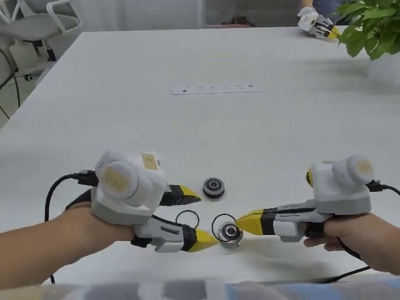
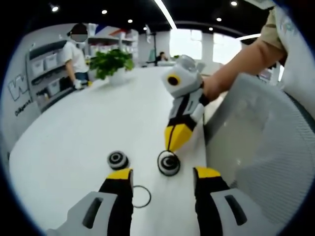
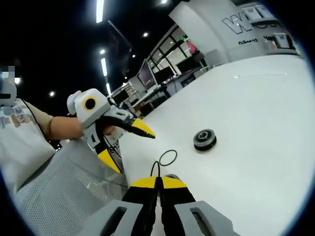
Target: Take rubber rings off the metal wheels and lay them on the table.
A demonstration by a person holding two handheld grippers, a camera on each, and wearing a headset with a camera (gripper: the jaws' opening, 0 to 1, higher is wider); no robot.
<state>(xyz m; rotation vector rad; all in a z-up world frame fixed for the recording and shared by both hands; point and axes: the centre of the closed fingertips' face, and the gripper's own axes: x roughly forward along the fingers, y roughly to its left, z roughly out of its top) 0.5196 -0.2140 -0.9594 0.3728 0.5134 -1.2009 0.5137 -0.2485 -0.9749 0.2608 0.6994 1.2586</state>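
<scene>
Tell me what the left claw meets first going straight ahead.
Likely the near metal wheel, centred between the left claw's open jaws; the loose rubber ring lies nearer, off-centre.

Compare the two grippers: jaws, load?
Left gripper has jaws wide open, holding nothing; right gripper is shut, pinching a ring.
A loose ring lies flat on the table between the left gripper's jaws; the right gripper's tip sits at the near wheel.
Both have yellow tips and point toward that wheel.
</scene>
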